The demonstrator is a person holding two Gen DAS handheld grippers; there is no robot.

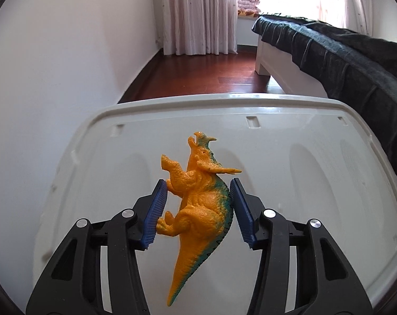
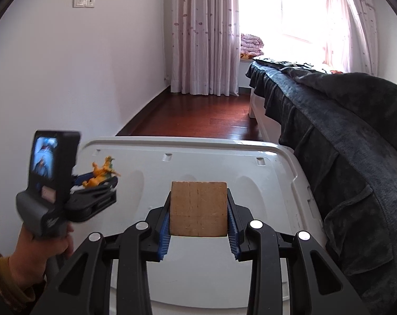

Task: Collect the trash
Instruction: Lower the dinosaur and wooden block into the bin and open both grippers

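The left tongs (image 1: pixel 198 207) grip a toy dinosaur (image 1: pixel 198 197) at centre frame, its long axis running straight out along the fingers, head up-frame, tail trailing back toward the camera; the right tongs (image 2: pixel 198 218) are clamped on a wooden block (image 2: pixel 198 208), flat face to the lens; both are held above the white bin lid (image 1: pixel 290 144), level and pointing forward; no trash container shows.

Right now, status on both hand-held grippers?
Left hand-held gripper shut on toy dinosaur. Right hand-held gripper shut on wooden block. Both above white bin lid; nothing blocking.
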